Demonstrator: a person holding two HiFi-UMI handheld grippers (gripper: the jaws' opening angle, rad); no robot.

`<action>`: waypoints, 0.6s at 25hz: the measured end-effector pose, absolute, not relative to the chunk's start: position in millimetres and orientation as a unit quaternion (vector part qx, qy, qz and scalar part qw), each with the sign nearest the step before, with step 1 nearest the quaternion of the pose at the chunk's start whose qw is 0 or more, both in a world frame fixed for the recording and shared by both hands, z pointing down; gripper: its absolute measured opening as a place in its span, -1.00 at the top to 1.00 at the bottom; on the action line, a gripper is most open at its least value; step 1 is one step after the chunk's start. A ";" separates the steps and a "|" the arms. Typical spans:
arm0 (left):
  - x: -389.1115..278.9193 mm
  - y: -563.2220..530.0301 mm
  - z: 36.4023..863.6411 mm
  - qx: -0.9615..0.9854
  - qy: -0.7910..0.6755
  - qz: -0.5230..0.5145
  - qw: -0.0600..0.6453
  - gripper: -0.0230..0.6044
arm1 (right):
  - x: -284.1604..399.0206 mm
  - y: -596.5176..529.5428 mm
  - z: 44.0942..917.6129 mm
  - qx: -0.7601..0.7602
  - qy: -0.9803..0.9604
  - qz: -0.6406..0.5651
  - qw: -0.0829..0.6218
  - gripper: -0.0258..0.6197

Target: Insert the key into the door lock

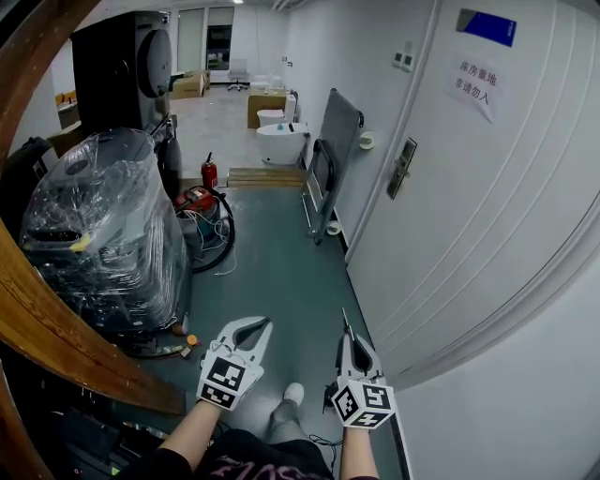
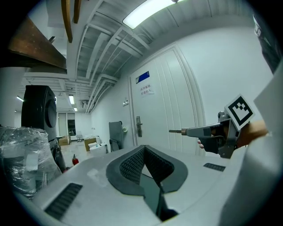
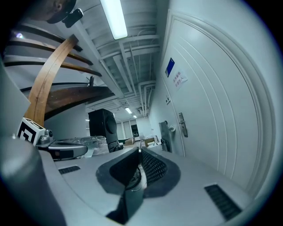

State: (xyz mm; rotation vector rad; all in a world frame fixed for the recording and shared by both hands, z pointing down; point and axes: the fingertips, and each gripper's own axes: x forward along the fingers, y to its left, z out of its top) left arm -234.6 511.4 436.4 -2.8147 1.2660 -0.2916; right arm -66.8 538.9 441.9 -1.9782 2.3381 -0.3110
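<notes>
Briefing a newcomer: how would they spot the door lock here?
Find the big white door on the right. On its far edge, towards the leaning grey trolley, is the lock: a narrow upright dark plate, unlike the paper notice and blue sign higher up.

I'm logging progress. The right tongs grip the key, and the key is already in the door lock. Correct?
Not quite. The right tongs do grip the key, but it is not in the door lock yet. The head view shows the tongs held well short of it, and the left gripper view shows the key's tip in open air.
</notes>
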 end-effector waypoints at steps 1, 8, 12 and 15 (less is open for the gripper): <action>-233.5 503.7 438.4 -0.907 0.409 -0.095 0.019 0.89 | -65.2 530.5 443.1 -0.642 0.759 -0.102 0.032 0.67; -215.0 444.5 451.2 -0.905 0.413 -0.103 0.006 0.89 | -46.2 469.7 453.7 -0.639 0.761 -0.112 0.022 0.67; -198.1 412.4 453.3 -0.907 0.408 -0.105 0.006 0.89 | -32.1 434.1 457.3 -0.638 0.761 -0.114 0.016 0.67; -184.7 387.1 457.1 -0.907 0.408 -0.105 -0.001 0.89 | -18.9 408.3 458.3 -0.638 0.761 -0.115 0.012 0.67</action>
